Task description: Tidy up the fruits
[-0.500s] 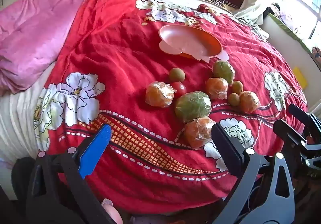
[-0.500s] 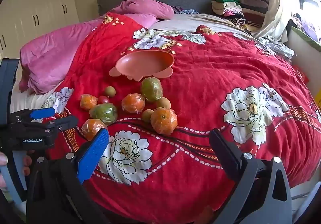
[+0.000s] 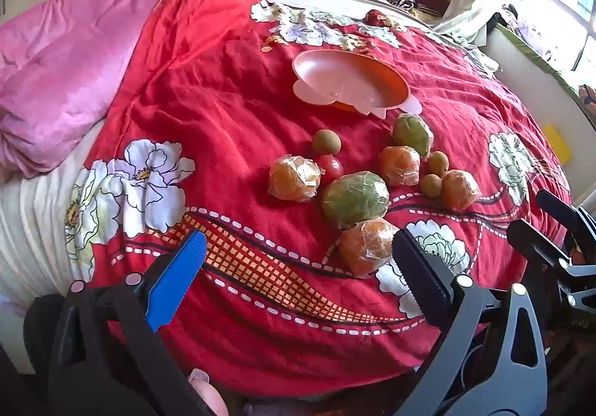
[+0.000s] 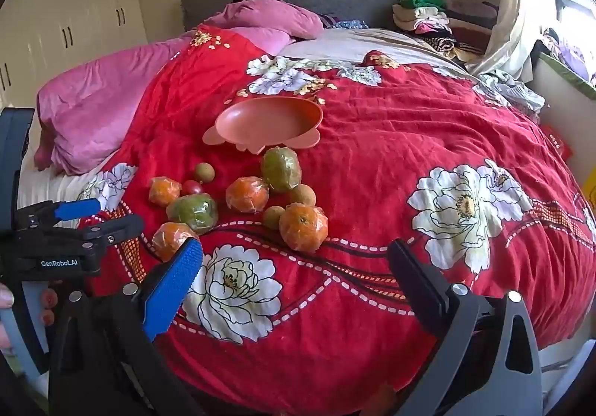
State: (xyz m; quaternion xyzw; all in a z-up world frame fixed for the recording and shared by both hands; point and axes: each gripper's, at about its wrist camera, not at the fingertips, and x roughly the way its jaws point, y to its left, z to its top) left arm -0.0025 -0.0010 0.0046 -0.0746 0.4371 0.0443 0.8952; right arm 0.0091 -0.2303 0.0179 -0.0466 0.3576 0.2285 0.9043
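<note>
Two hand-held grippers spread wide (nothing held), left (image 3: 298,267), right (image 4: 294,274), fruits (image 3: 354,198) loose beside bowl (image 3: 350,84)

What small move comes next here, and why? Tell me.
Probably ease the left gripper forward to straddle the nearest wrapped orange: both grippers are open and empty, the bowl is empty, and that orange lies just off its right finger.

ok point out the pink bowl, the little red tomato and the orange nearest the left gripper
pink bowl (image 3: 316,75): left wrist view, bare inner floor
red tomato (image 3: 331,165): left wrist view, top
nearest orange (image 3: 367,246): left wrist view, wrapped middle
</note>
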